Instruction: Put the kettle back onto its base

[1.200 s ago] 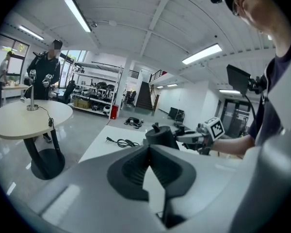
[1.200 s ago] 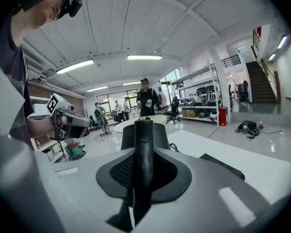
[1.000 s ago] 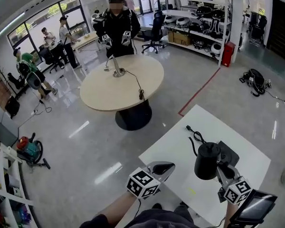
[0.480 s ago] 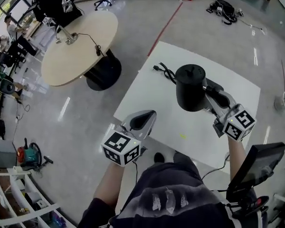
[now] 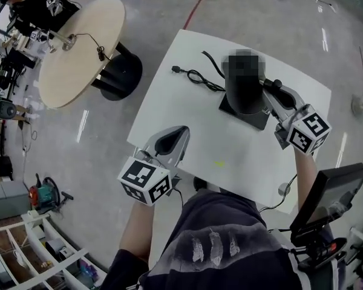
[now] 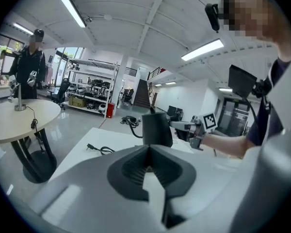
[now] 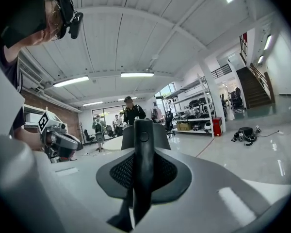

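Kettle brought over its base

My right gripper (image 5: 271, 91) clamps the kettle (image 5: 244, 90) by its handle. A second ago it hung beside the base (image 5: 255, 119), now over it. My left gripper (image 5: 171, 144) is closed, empty.

The black kettle (image 5: 245, 95) is held upright above the far half of the white table (image 5: 181, 113). Its flat black base (image 5: 257, 121) is seen directly beneath; contact cannot be judged.

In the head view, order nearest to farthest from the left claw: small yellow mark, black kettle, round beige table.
1. Small yellow mark, just right of the left claw.
2. Black kettle, farther up and right.
3. Round beige table, far upper left.
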Demonstrator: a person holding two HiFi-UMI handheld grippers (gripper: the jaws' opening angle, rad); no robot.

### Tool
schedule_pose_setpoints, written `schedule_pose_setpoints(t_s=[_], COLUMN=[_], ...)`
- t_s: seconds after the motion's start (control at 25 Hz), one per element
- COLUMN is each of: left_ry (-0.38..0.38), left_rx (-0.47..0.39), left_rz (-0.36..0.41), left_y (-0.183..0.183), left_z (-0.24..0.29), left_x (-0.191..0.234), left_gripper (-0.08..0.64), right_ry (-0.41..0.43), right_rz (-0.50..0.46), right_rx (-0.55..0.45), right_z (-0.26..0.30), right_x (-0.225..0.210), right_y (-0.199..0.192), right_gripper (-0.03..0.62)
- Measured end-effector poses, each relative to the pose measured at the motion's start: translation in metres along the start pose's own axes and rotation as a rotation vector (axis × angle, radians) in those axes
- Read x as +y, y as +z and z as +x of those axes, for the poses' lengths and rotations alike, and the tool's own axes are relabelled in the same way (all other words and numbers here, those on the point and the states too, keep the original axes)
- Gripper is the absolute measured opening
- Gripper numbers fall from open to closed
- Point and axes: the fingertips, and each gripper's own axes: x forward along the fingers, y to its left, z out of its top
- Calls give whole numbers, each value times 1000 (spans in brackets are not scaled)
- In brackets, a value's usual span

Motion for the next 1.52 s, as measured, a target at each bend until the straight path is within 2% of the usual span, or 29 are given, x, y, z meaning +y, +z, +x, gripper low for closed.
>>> schedule_pose_setpoints(t_s=[0.36, 0.68, 1.52], left_ry=[3, 23, 18], left_rx=[59, 109, 157], left_rz=[2, 3, 45], left_y=[-9, -19, -34], left_z=[25, 28, 39], left_x=[-22, -29, -14], left_gripper=[2, 1, 2], right_ry=[-8, 11, 62], right_rz=[23, 49, -20], right_rx=[30, 39, 9], right_z=[0, 1, -7], right_x=[-30, -34, -33], right_y=[-34, -57, -81], right_gripper=[51, 52, 54])
